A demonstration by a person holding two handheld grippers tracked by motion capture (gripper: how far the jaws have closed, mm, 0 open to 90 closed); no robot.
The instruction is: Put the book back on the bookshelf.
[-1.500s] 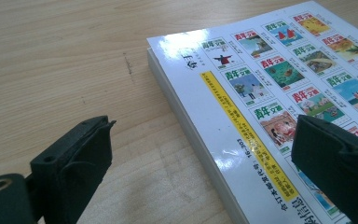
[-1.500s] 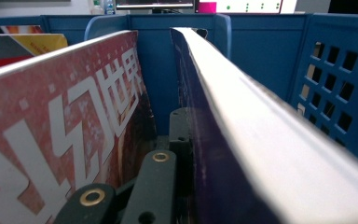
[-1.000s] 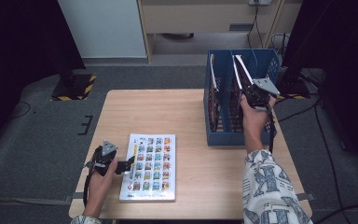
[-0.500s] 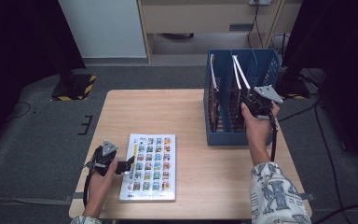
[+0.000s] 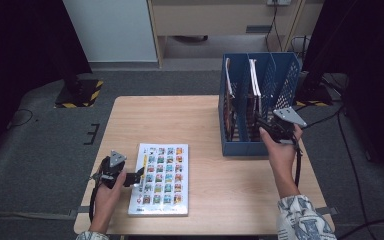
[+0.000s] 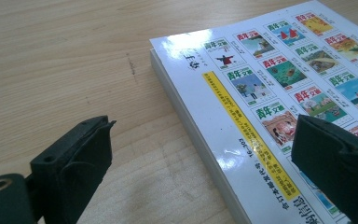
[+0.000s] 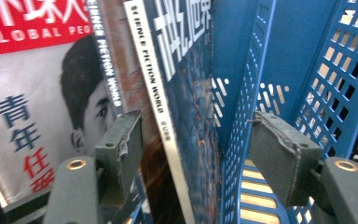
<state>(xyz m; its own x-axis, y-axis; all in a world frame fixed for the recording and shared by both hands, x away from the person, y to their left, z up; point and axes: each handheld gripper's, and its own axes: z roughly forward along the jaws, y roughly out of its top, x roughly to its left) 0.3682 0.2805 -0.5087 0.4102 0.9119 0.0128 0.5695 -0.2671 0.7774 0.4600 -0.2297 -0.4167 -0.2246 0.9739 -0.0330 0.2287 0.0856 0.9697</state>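
Nearest the person, at the table's front left, the left gripper rests low on the wood with its tips at the left edge of a flat-lying magazine. In the high view its jaws are too small to read. The left gripper view settles it: the left gripper stands spread wide, one jaw over bare wood and the other above the glossy cover, with the magazine's thick page edge running between them and neither pad pressing on it. That close view also shows the cover's rows of small pictures, each under Chinese lettering, and a yellow strip of text along the spine side.

Farther back on the right, the right gripper is held at the near wall of a blue file rack standing at the table's right rear. From above, the rack's compartments hold upright magazines, the tallest leaning. The right gripper view shows more: the right gripper has just been opening, its jaws parted around the spine of a "Science Fiction World" magazine and the perforated divider beside it, the pads clear of both. Left of it stands a "Global People" magazine, its cover bearing a portrait. Beyond lies the rack's meshed blue wall.
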